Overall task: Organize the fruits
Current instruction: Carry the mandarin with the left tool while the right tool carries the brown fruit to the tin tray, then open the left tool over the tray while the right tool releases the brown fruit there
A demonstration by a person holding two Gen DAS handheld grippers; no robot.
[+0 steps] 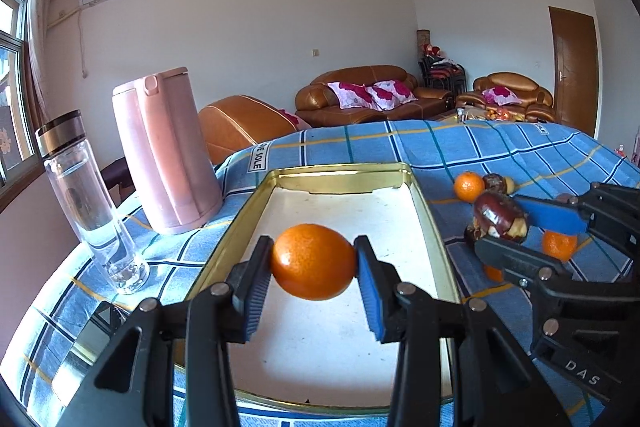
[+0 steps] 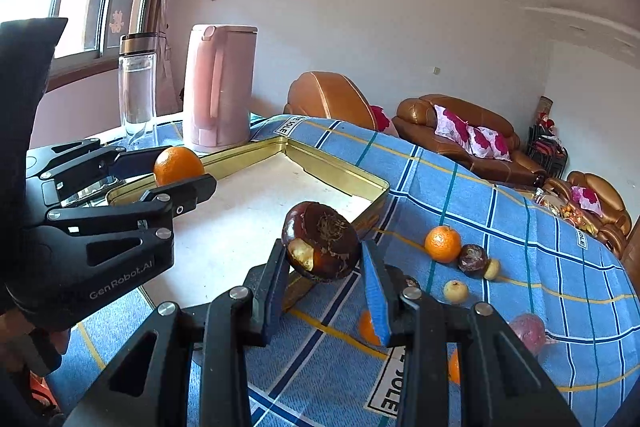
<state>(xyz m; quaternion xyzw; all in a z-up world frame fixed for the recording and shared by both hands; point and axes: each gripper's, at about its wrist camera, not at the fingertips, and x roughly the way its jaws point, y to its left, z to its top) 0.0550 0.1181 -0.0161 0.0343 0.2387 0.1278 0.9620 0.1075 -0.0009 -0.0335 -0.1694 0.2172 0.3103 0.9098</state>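
A round orange mandarin (image 1: 314, 261) is gripped by the left claw (image 1: 315, 263) above the gold-rimmed rectangular metal tray (image 1: 256, 199); a dark brown water chestnut (image 2: 320, 241) is gripped by the right claw (image 2: 326, 259), right of the tray.

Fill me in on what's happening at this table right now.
A person is sorting fruit with two hand-held grippers. The left gripper has its jaws clamped on an orange, held over the gold-rimmed tray, which looks empty. The right gripper grips a dark brown water chestnut near the tray's edge. More fruit waits on the blue checked cloth, including another orange and a small yellow fruit.
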